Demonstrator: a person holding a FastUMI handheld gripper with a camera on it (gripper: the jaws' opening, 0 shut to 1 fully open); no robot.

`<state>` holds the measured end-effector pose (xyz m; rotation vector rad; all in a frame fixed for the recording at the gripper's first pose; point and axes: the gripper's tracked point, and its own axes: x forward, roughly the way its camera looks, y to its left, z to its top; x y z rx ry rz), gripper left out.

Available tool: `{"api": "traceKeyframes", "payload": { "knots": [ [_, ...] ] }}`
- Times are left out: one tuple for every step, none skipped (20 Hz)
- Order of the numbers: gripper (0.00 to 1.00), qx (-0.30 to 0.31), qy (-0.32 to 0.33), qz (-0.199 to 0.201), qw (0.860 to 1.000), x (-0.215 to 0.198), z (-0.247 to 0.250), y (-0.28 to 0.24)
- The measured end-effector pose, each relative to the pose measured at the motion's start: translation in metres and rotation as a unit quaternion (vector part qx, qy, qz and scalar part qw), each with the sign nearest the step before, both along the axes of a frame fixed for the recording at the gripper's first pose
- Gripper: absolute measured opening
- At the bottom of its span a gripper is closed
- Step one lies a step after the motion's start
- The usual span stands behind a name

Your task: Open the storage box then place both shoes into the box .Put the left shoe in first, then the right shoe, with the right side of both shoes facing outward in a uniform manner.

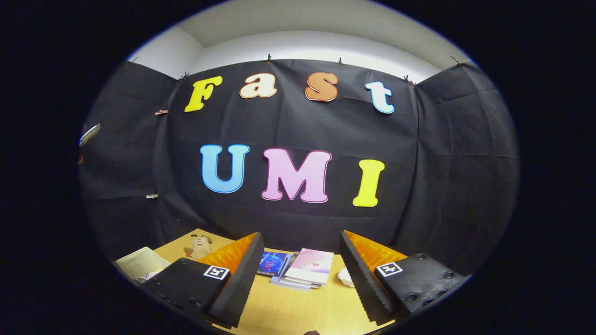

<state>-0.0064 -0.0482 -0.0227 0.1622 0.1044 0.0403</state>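
We hold our tongs (298, 274) wide apart and empty above the desk (298, 311), ready, with books (302, 269) beyond them.

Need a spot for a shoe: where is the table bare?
Bare wood lies on the table between the open gripper jaws, nearer than the books. Farther back is crowded: the soft toy, books and a white object; a pale box sits beside the toy.

I worked in a recording booth: black cloth (298, 130) clipped up as walls around a wooden table (288, 311), books (302, 270) at its far edge.
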Motion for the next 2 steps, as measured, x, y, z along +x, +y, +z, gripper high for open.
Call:
{"api": "traceKeyframes", "payload": {
  "knots": [
    [0.98, 0.001, 0.0, 0.0, 1.0, 0.0004, -0.0005, -0.0028],
    [0.98, 0.003, 0.0, 0.001, 1.0, 0.0035, -0.0014, -0.0053]
  ]
}}
